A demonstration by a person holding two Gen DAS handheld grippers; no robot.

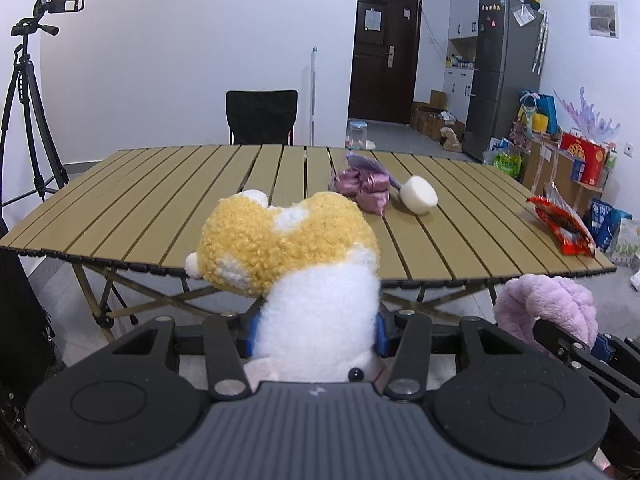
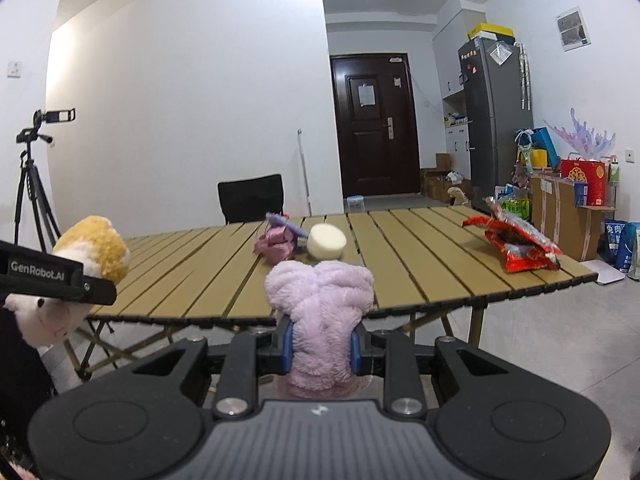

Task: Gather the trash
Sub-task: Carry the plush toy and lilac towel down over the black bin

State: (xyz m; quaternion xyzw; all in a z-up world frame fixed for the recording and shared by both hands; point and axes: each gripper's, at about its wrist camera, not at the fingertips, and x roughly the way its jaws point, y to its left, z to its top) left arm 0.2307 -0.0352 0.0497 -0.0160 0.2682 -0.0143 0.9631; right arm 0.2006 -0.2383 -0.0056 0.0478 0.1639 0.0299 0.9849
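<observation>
Here the left claw (image 1: 316,330) is clenched on a yellow-and-white plush toy (image 1: 296,264), the right claw (image 2: 320,350) on a lilac plush (image 2: 320,308), both short of the bench's (image 1: 160,208) near edge. A red wrapper (image 2: 516,246) lies at its right edge, a crumpled purple wrapper (image 1: 366,186) and white foam cylinder (image 1: 420,195) toward its far edge.

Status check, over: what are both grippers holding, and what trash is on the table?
Left gripper shut on yellow-white plush toy. Right gripper shut on purple plush toy. Red wrapper, pink wrapper, white foam piece on table. Nothing blocking.

matt slatted table (image 1: 160,200), curly-pile plush toy (image 1: 288,240), glossy crinkled wrapper (image 1: 560,224)
</observation>
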